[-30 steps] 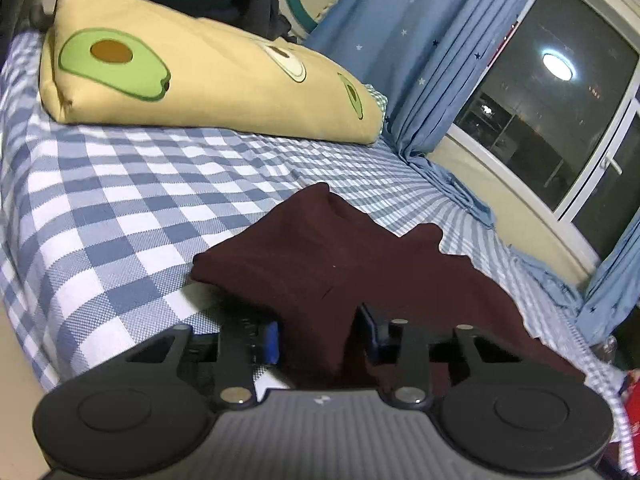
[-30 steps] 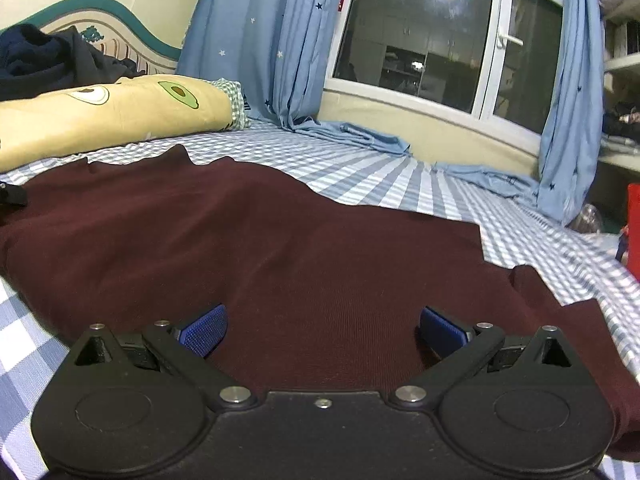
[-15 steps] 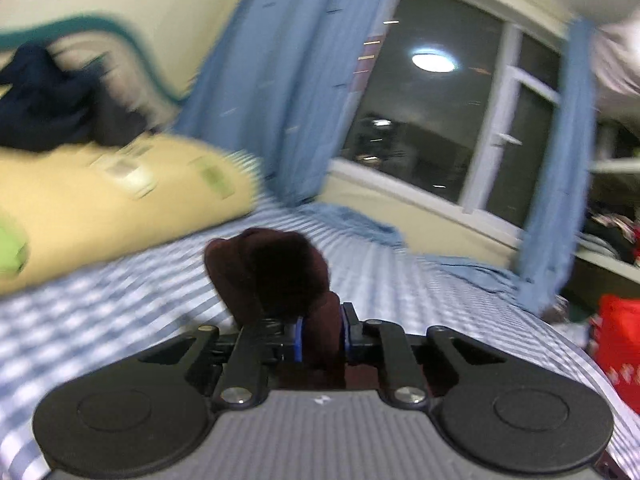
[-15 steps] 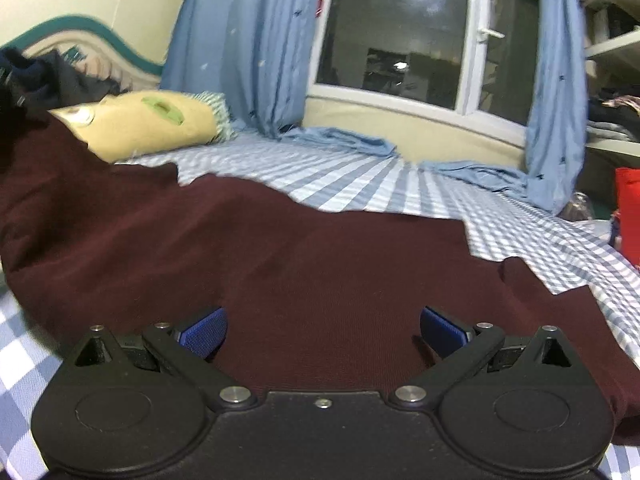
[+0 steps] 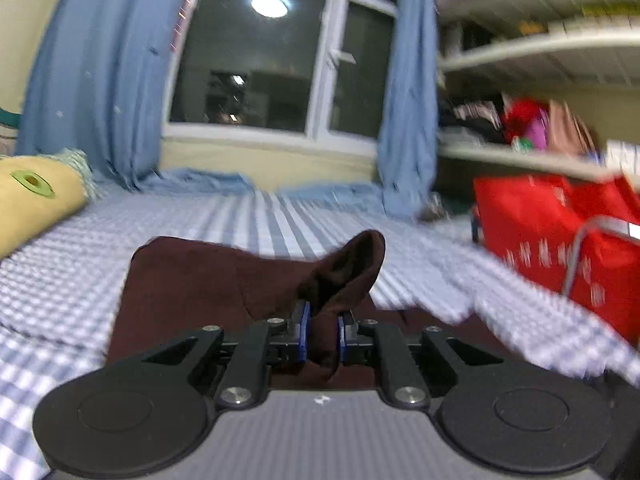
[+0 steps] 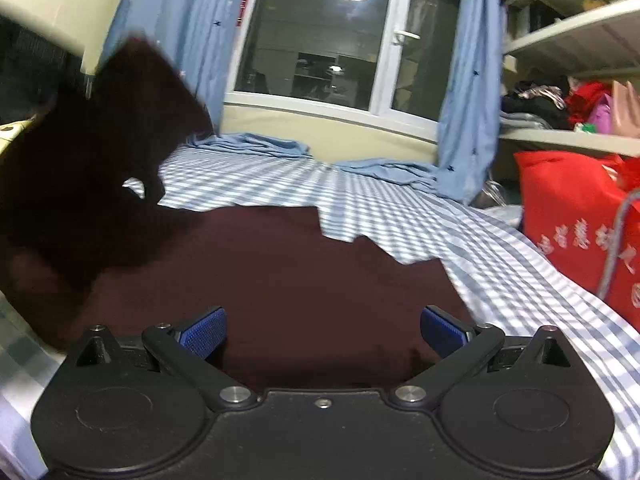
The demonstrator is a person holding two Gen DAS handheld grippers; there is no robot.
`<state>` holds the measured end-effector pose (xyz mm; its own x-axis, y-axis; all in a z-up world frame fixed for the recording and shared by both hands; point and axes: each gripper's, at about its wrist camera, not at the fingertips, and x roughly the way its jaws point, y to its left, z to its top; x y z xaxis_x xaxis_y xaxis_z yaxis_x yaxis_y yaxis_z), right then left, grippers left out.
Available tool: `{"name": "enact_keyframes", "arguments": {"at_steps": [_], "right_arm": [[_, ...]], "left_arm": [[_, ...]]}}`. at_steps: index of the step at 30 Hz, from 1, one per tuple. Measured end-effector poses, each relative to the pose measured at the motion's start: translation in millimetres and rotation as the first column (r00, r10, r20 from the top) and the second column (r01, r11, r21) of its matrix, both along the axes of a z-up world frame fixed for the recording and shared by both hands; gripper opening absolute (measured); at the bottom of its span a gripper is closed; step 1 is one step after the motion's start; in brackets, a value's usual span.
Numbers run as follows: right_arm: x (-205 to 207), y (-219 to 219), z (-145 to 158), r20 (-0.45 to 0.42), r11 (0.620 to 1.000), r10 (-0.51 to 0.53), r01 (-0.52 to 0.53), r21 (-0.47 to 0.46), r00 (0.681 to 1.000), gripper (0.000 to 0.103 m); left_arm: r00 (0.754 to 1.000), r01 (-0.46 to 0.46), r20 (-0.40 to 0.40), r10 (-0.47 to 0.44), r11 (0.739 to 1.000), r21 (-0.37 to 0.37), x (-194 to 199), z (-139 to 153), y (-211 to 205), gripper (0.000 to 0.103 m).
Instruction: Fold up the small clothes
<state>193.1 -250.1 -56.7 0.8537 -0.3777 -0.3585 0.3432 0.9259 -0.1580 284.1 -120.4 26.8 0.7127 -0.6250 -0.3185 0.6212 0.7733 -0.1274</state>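
Two views differ: left claw (image 5: 322,332) pinches maroon garment (image 5: 192,280); right claw (image 6: 322,330) stands spread above it.

Maroon garment (image 6: 280,264) on checked sheet (image 6: 500,256), left part lifted, beyond wide-open right gripper (image 6: 322,330).

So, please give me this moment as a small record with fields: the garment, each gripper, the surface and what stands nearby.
garment: dark maroon garment, partly flat on the bed, one part lifted
left gripper: jaws have just been closing, now shut on a fold of the garment
right gripper: open, above the flat part, holding nothing
surface: blue checked sheet
nearby: avocado pillow, red bag, blue curtains
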Motion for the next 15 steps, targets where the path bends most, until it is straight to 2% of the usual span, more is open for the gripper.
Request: {"name": "enact_keyframes", "arguments": {"at_steps": [4, 8, 10, 12, 15], "right_arm": [[-15, -27, -3, 0.030, 0.996, 0.021, -0.023, 0.087, 0.999, 0.103], [-17, -50, 1, 0.081, 0.974, 0.045, -0.061, 0.220, 0.996, 0.103], [-11, -57, 5, 0.103, 0.956, 0.067, -0.093, 0.279, 0.992, 0.103], [-2, -60, 8, 0.106, 0.941, 0.098, -0.127, 0.315, 0.990, 0.103], [14, -63, 18, 0.132, 0.894, 0.166, -0.206, 0.398, 0.977, 0.103]], "left_arm": [[1.000, 0.015, -0.018, -0.013, 0.995, 0.102, -9, -23, -15, 0.014], [0.999, 0.026, 0.016, -0.030, 0.983, 0.184, -19, -30, -13, 0.016], [0.998, 0.035, 0.036, -0.043, 0.980, 0.196, -29, -32, -12, 0.025], [0.998, 0.050, 0.037, -0.059, 0.976, 0.211, -33, -36, -8, 0.051], [0.994, 0.058, 0.073, -0.078, 0.969, 0.241, -44, -32, 0, 0.061]]}}
